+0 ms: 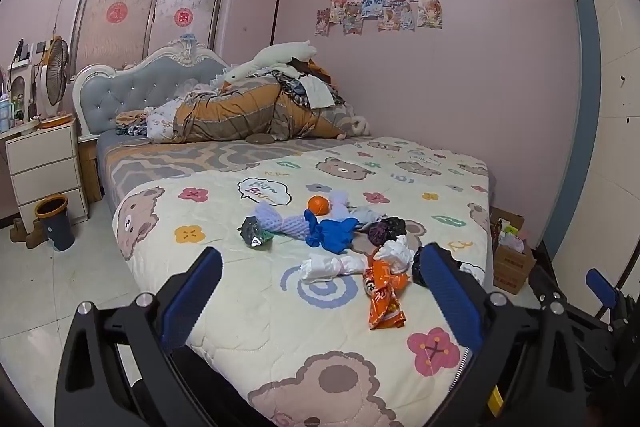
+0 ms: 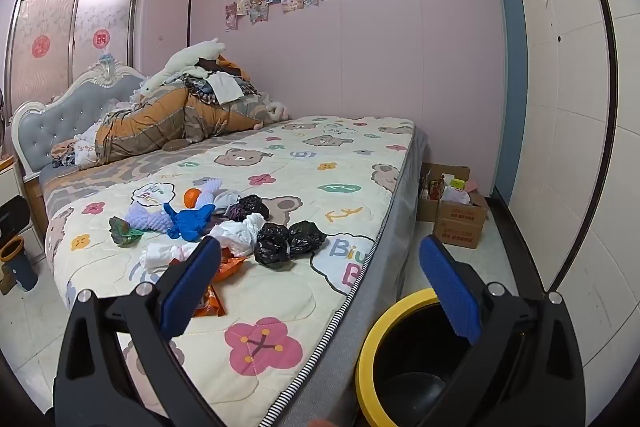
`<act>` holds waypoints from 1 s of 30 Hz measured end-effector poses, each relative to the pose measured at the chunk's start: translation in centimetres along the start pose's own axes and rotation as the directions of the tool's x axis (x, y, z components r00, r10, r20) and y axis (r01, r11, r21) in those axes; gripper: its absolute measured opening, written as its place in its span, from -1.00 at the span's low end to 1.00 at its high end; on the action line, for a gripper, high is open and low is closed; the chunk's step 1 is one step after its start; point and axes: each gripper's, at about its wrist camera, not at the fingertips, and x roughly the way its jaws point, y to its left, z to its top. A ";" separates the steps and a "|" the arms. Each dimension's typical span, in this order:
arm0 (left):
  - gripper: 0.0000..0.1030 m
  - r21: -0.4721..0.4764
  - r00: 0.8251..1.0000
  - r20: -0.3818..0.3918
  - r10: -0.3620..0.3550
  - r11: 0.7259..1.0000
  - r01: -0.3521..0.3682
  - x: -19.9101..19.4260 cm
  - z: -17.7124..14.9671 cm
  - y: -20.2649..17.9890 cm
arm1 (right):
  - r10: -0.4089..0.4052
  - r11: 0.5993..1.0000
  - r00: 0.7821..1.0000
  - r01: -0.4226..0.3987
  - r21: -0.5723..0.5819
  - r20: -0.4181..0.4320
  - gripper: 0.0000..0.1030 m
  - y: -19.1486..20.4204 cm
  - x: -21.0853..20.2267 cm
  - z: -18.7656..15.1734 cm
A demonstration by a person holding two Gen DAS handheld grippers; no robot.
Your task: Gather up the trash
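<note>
Both tools are empty and spread wide: the left gripper (image 1: 320,291) hangs over the foot of the bed (image 1: 248,311) with nothing between its blue pads, and the right gripper (image 2: 320,287) hangs the same way at the bed's near right corner. By my reading the collecting has not started, since every piece of trash in view lies on the bed.

Nearest, on the floor just beside the bed's corner, stands a black bin with a yellow rim (image 2: 366,351); what shows of its inside looks empty, though the right gripper hides part of it.

On the bed, closest to the foot, lies an orange snack wrapper (image 1: 382,293). Just beyond it sit a white crumpled tissue (image 1: 332,265) and 2 black plastic bags (image 2: 290,242), the bags nearer the bed's right edge. Farther up come a blue glove (image 1: 330,231), a lilac foam net (image 1: 276,223), a dark green wrapper (image 1: 253,231) and an orange fruit (image 1: 318,205).

All of it is left to move, probably into the bin.
</note>
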 end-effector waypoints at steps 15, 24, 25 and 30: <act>0.87 0.003 1.000 0.005 0.000 1.000 0.000 -0.1 0.0 -0.1 | 0.000 1.000 1.000 0.000 0.002 -0.007 0.85 -0.1 0.0 0.0; 0.87 0.002 1.000 0.004 0.000 1.000 0.000 -0.3 -0.4 -0.2 | 0.000 1.000 1.000 0.000 0.003 -0.009 0.85 -0.1 0.1 -0.1; 0.87 0.003 1.000 0.003 -0.001 1.000 0.001 0.1 -0.6 -0.3 | 0.000 1.000 1.000 0.000 0.003 -0.010 0.85 -0.1 0.1 -0.1; 0.87 0.003 1.000 0.001 -0.002 1.000 0.002 0.1 -0.6 -0.3 | 0.001 1.000 1.000 -0.001 0.003 -0.011 0.85 -0.1 0.1 -0.1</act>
